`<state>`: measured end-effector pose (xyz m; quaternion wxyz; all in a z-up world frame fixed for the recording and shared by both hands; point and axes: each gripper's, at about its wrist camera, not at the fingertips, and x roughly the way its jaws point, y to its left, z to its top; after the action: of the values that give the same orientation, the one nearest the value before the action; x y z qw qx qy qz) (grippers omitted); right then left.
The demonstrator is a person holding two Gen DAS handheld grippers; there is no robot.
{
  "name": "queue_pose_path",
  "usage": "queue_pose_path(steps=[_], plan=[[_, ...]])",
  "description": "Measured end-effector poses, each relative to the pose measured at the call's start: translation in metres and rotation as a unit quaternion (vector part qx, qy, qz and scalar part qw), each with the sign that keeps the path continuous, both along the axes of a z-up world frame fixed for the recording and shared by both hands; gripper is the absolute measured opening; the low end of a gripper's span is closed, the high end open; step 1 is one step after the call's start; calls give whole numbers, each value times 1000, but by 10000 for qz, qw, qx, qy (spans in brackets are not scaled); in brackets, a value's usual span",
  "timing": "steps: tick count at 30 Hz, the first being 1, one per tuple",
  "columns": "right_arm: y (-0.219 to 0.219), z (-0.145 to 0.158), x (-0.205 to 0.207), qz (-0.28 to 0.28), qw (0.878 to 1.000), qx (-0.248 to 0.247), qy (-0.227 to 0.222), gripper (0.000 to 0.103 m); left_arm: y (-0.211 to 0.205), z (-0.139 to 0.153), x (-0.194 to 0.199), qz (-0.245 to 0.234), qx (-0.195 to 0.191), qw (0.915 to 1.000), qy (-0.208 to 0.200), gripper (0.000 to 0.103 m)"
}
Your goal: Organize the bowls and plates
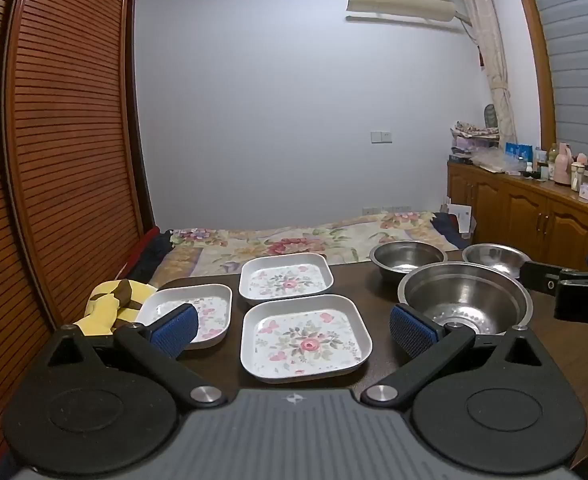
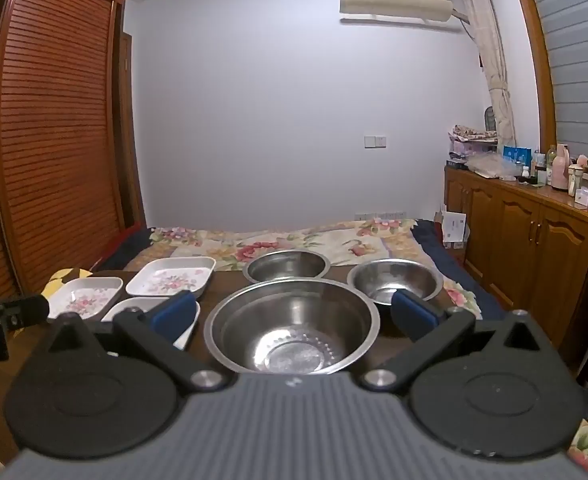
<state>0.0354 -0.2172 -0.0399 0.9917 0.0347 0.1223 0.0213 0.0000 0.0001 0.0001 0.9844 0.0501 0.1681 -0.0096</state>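
Observation:
Three square white floral plates lie on the dark table: a near one (image 1: 305,338), a far one (image 1: 285,278) and a left one (image 1: 197,312). Three steel bowls stand to the right: a large near one (image 1: 465,298), a far left one (image 1: 408,258) and a far right one (image 1: 494,258). My left gripper (image 1: 294,330) is open and empty, above the near plate. My right gripper (image 2: 294,316) is open and empty, over the large bowl (image 2: 291,326). The right wrist view also shows the far bowls (image 2: 287,266) (image 2: 394,280) and the plates (image 2: 171,278) (image 2: 85,296).
A yellow cloth (image 1: 109,304) lies at the table's left edge. A bed with a floral cover (image 1: 294,240) lies beyond the table. A slatted wardrobe (image 1: 53,140) stands left, and a wooden cabinet with bottles (image 1: 534,208) stands right.

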Motion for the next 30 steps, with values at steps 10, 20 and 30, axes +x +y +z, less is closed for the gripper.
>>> queue_pose_path(steps=[10,20,30], plan=[[1,6,-2,-14,9999,28,-157,103,-1,-1,1,2,-7,10000,5,103],[0,5,-5,-31,9994,51,-340,103,0,0,0,2,-33,10000,-16,103],[-1,5,-5,-37,9993,65,-353,103,0,0,0,9,-39,10000,-15,103]])
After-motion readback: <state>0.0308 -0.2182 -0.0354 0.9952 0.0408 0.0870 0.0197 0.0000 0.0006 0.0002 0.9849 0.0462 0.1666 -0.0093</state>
